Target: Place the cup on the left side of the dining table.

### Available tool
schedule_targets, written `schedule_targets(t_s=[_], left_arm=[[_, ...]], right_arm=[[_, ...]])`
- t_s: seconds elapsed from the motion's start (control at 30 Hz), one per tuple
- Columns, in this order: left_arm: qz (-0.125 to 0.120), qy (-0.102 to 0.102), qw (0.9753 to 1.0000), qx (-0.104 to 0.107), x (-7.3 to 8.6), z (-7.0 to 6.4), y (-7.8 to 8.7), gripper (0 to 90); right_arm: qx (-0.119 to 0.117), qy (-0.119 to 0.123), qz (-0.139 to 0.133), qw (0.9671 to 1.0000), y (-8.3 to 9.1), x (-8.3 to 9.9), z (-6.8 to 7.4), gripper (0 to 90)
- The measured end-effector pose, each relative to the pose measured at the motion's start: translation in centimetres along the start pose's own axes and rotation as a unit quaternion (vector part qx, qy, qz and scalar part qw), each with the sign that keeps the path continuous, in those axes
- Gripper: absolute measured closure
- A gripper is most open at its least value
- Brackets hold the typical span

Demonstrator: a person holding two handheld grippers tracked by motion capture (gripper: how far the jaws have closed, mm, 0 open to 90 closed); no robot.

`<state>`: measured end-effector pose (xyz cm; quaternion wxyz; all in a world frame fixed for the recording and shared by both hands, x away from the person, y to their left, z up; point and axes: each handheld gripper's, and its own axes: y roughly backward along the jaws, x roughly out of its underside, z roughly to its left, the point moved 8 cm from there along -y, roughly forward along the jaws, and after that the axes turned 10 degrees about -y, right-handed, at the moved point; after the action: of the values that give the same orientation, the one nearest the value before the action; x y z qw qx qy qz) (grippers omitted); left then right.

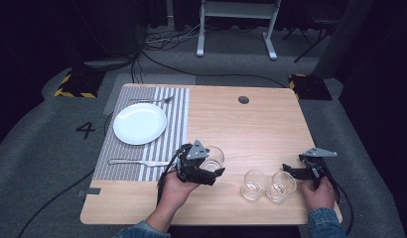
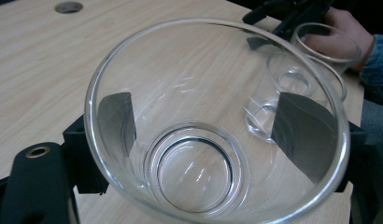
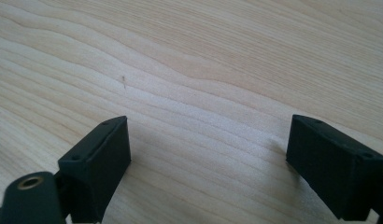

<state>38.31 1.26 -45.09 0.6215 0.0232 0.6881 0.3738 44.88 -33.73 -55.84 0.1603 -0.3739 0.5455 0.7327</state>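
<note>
Wooden table (image 1: 251,129) under a fixed overhead camera, grey carpet all round. On its left part, a striped grey placemat (image 1: 176,114) carrying a white plate (image 1: 140,123), with a fork (image 1: 152,100) on the far side of the plate and a knife (image 1: 137,162) on the near side, both lying on the mat and apart from the plate.

Left gripper (image 1: 211,166) near the table's middle, just right of the mat's near right corner, held in the left hand (image 1: 177,187). Clamped round a clear drinking glass (image 1: 212,157) — in the left gripper view the glass (image 2: 213,121) sits between the two black jaws, one pad pressed on each side of its wall, the open mouth facing the camera. Cannot tell whether its base touches the table.

Two more empty glasses standing upright near the front edge, right of centre and touching or nearly so: the left glass (image 1: 254,184) and the right glass (image 1: 282,185).

Right gripper (image 1: 294,171) just right of that pair, at the far right edge of the right glass, gripped by the right hand (image 1: 318,194) in a denim sleeve. Jaws spread wide with nothing between them — bare wood grain between the two black blocks in the right gripper view (image 3: 208,158).

Small round hole (image 1: 243,99) in the table towards its far edge.
</note>
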Motion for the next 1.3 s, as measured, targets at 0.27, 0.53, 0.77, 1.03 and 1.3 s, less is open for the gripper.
schedule_targets(t_s=[0.27, 0.53, 0.77, 1.03, 1.3], left_arm=[[0.012, 0.000, 0.9996, -0.026, 0.4, 3.4, 2.3, 19.2], [-0.004, 0.024, 0.9979, -0.060, 0.6, 6.2, 4.0, 19.2], [0.001, 0.035, 0.9923, -0.119, 1.0, 8.6, 5.5, 19.2], [-0.001, 0.054, 0.9858, -0.159, 1.5, 11.5, 6.7, 19.2], [0.018, 0.082, 0.9759, -0.201, 2.8, 14.7, 6.8, 19.2]], right_arm=[[0.000, 0.000, 0.000, 1.0000, 0.0, 0.0, 0.0, 13.7], [0.001, 0.000, 0.000, 1.0000, 0.0, 0.0, 0.0, 13.7], [0.001, 0.000, 0.000, 1.0000, 0.0, 0.0, 0.0, 13.7], [0.001, 0.000, 0.000, 1.0000, 0.0, 0.0, 0.0, 13.7], [0.002, -0.001, 0.000, 1.0000, 0.0, 0.0, 0.0, 13.7]])
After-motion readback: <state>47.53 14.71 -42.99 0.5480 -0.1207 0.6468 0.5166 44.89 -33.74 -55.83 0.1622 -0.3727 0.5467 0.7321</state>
